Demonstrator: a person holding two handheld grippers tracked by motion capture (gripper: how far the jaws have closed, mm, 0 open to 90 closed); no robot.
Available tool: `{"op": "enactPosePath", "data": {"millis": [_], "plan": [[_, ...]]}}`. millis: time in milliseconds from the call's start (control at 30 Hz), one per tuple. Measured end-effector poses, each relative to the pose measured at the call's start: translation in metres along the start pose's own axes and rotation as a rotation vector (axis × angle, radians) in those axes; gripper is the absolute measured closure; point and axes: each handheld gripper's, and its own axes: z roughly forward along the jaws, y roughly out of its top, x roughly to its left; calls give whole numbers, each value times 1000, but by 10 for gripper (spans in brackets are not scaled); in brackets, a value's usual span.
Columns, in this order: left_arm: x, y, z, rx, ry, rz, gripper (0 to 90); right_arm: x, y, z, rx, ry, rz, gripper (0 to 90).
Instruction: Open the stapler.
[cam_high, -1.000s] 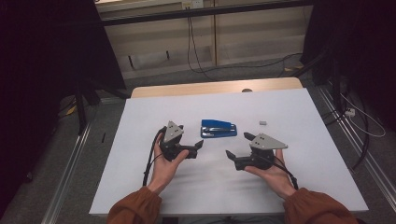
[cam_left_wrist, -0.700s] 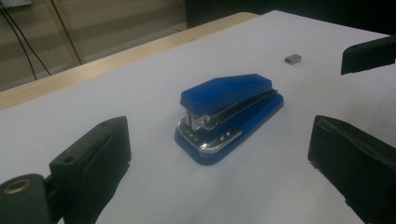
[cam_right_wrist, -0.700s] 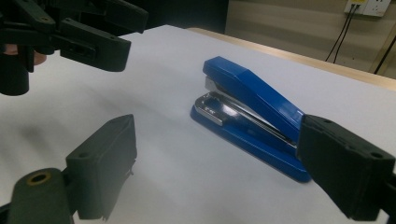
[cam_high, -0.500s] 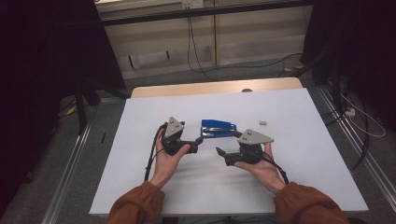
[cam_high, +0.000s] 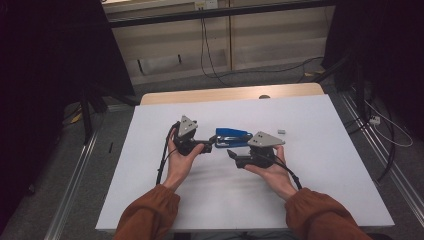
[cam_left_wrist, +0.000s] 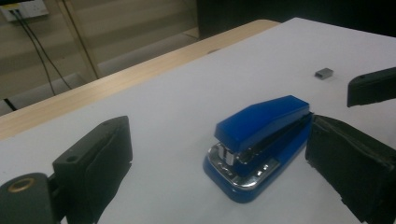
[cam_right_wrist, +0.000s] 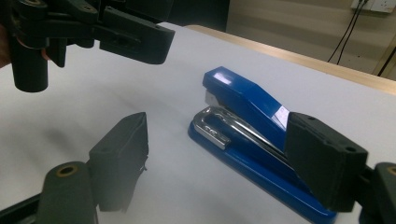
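- high view: dim overall, with the white worktop (cam_high: 320, 165) the brightest area; the room to the left and right falls off into near black.
- light seems to come from above: a soft, faint shadow lies on the sheet just under the hands, with no hard edges.
- high view is fairly sharp but grainy in the dark corners.
- left gripper view: the blue stapler (cam_left_wrist: 261, 140) is crisp, with small bright glints on its chrome nose; the near black fingers (cam_left_wrist: 95, 163) are soft and out of focus.
- right gripper view: a pale sheen lies on the stapler's top; a grey, blurred shadow spreads over the worktop at left, and the near fingers look smeared.
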Motion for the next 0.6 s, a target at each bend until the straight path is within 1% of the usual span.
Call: {"op": "enactPosePath", "data": {"millis": [33, 67, 100, 133, 167, 200, 233, 267, 300, 333, 367, 400, 433, 467, 500, 533, 567, 600], "plan": [[2, 3, 4, 7, -5, -9, 76, -2, 1, 2, 1, -2, 5, 255], [2, 3, 4, 7, -5, -9, 80, -2, 1, 2, 1, -2, 5, 255], [3, 4, 6, -2, 8, -7, 80, -4, 3, 3, -2, -4, 3, 279], [5, 5, 8, -5, 16, -8, 78, -6, 5, 3, -8, -4, 6, 284], [8, 7, 12, -7, 21, -13, 79, -9, 8, 5, -24, -9, 14, 313], [8, 7, 12, -7, 21, -13, 78, -9, 8, 5, -24, -9, 14, 313], [10, 8, 15, -1, 26, -9, 77, -12, 9, 7, -36, -12, 16, 349], [12, 9, 17, 0, 26, -11, 77, -12, 9, 7, -36, -12, 16, 349], [13, 9, 19, -1, 30, -15, 81, -13, 8, 10, -22, -1, 22, 362], [15, 9, 20, 2, 33, -19, 81, -13, 8, 10, -22, -1, 22, 362], [16, 7, 22, 2, 32, -35, 86, -13, 6, 14, -9, 11, 14, 399], [17, 7, 22, 3, 31, -45, 86, -13, 6, 14, -9, 11, 14, 399], [17, 6, 22, 1, 26, -52, 87, -12, 5, 16, 4, 20, 16, 438], [17, 5, 22, 1, 30, -48, 87, -12, 5, 16, 4, 20, 16, 438], [18, 4, 21, 12, 29, -29, 87, -12, 6, 16, 3, 25, 15, 495], [18, 4, 21, 12, 29, -29, 84, -12, 6, 16, 3, 25, 15, 495], [18, 3, 22, 19, 17, -35, 84, -12, 6, 16, 3, 25, 12, 518], [18, 2, 22, 30, 14, -33, 73, -12, 6, 16, 4, 25, 5, 538]]}}
